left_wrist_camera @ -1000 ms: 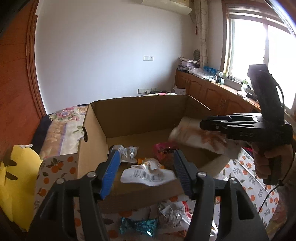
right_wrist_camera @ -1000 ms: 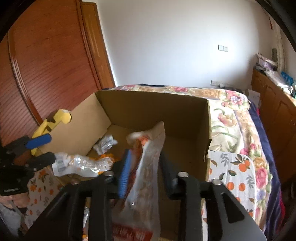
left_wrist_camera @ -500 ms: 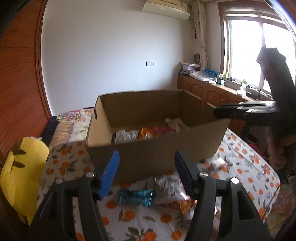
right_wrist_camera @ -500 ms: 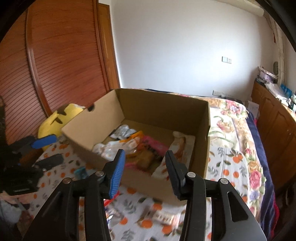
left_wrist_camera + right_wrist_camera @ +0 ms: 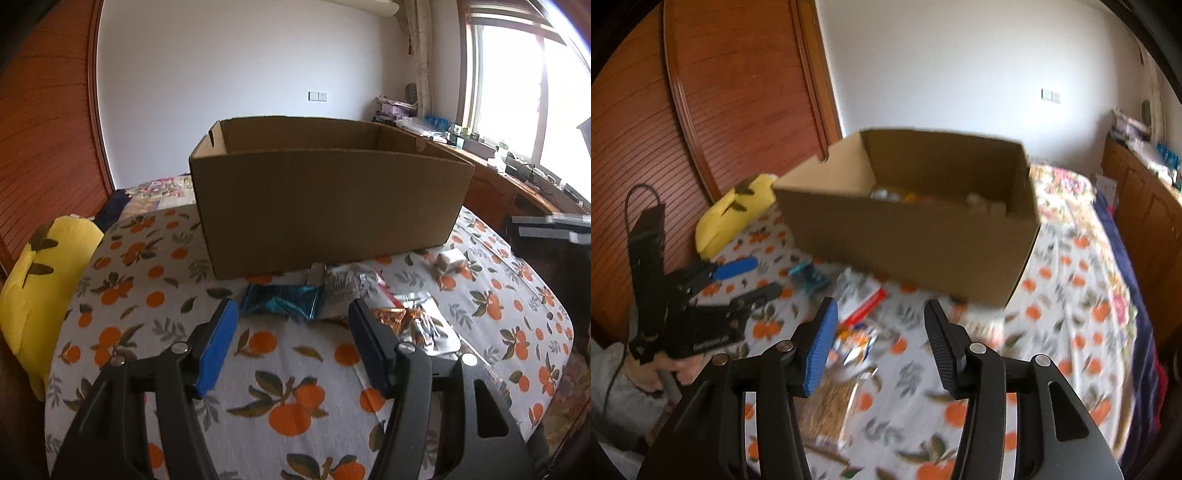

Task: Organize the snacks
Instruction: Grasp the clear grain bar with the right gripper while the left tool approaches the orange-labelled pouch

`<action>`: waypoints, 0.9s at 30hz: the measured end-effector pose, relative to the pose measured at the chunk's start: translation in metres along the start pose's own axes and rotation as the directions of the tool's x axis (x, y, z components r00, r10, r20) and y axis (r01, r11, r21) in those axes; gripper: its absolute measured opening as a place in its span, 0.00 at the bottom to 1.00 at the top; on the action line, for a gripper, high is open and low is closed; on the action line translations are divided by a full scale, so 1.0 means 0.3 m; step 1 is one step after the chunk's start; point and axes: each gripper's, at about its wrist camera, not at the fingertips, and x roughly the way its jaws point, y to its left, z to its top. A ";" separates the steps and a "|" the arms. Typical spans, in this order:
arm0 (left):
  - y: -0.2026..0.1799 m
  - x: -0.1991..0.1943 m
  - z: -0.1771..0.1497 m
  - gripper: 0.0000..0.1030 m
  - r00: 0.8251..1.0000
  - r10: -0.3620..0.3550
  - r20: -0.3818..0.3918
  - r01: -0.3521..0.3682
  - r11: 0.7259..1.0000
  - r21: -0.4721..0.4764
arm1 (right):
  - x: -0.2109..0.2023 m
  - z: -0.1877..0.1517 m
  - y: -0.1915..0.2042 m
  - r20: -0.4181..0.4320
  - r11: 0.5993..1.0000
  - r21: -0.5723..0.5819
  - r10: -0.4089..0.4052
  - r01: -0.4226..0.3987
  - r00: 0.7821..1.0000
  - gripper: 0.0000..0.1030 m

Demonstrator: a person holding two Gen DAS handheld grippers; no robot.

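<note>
Snacks (image 5: 280, 300) lie just beyond the open left hand-held gripper (image 5: 291, 314).

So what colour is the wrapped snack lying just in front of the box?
Shiny teal-blue snack wrapper, clearest in the left wrist view, near the cardboard box.

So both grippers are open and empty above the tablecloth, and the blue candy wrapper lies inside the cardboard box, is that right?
Not quite. The blue candy wrapper lies outside the cardboard box, on the tablecloth in front of it, as the left wrist view shows. The left gripper and right gripper are indeed open and empty.
</note>
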 end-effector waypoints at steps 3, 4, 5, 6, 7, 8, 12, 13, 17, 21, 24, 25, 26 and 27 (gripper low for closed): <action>-0.003 -0.012 -0.018 0.61 1.000 0.005 -0.012 -0.005 1.000 -0.005 | 0.018 -0.063 0.023 -0.018 1.000 0.014 0.013 -0.012 1.000 0.56; -0.004 -0.018 -0.024 0.61 1.000 0.004 -0.013 -0.004 1.000 -0.007 | 0.028 -0.085 0.033 -0.021 1.000 0.012 0.013 -0.013 1.000 0.57; -0.006 -0.025 -0.030 0.61 1.000 0.001 -0.015 -0.002 1.000 -0.008 | 0.039 -0.104 0.041 -0.028 1.000 0.013 0.012 -0.011 1.000 0.58; -0.007 -0.031 -0.035 0.62 1.000 0.001 -0.018 -0.001 1.000 -0.009 | 0.054 -0.124 0.050 -0.039 1.000 0.018 0.015 -0.014 0.999 0.58; -0.007 -0.037 -0.039 0.62 1.000 0.002 -0.021 -0.003 1.000 -0.010 | 0.064 -0.138 0.055 -0.047 1.000 0.023 0.019 -0.018 0.999 0.58; -0.008 -0.044 -0.044 0.62 1.000 0.004 -0.023 -0.004 1.000 -0.012 | 0.084 -0.159 0.065 -0.066 0.999 0.031 0.021 -0.019 0.998 0.58; -0.009 -0.069 -0.059 0.62 1.000 0.004 -0.025 -0.004 1.000 -0.022 | 0.121 -0.206 0.100 -0.095 0.999 0.032 0.016 -0.013 0.995 0.59; -0.011 -0.073 -0.064 0.63 1.000 0.005 -0.026 -0.006 1.000 -0.022 | 0.126 -0.212 0.104 -0.100 0.999 0.032 0.016 -0.013 0.995 0.59; -0.020 -0.089 -0.081 0.63 1.000 0.017 -0.025 -0.017 1.000 -0.023 | 0.146 -0.239 0.124 -0.114 1.000 0.020 -0.008 0.011 0.993 0.59; -0.021 -0.104 -0.096 0.64 1.000 0.017 -0.022 -0.018 0.999 -0.036 | 0.162 -0.254 0.125 -0.122 0.999 0.028 -0.015 0.019 0.992 0.59; -0.022 -0.116 -0.108 0.64 1.000 0.026 -0.016 -0.027 0.999 -0.044 | 0.164 -0.262 0.134 -0.112 1.000 0.030 -0.005 0.009 0.994 0.59; -0.022 -0.119 -0.111 0.64 0.999 0.029 -0.016 -0.029 0.998 -0.048 | 0.166 -0.265 0.137 -0.110 0.999 0.030 -0.006 0.009 0.994 0.59; -0.022 -0.121 -0.115 0.64 0.999 0.032 -0.017 -0.033 0.998 -0.052 | 0.169 -0.269 0.139 -0.109 1.000 0.029 -0.007 0.011 0.994 0.59; -0.024 -0.123 -0.117 0.64 0.999 0.033 -0.018 -0.034 0.998 -0.055 | 0.173 -0.273 0.144 -0.110 1.000 0.025 -0.009 0.012 0.994 0.59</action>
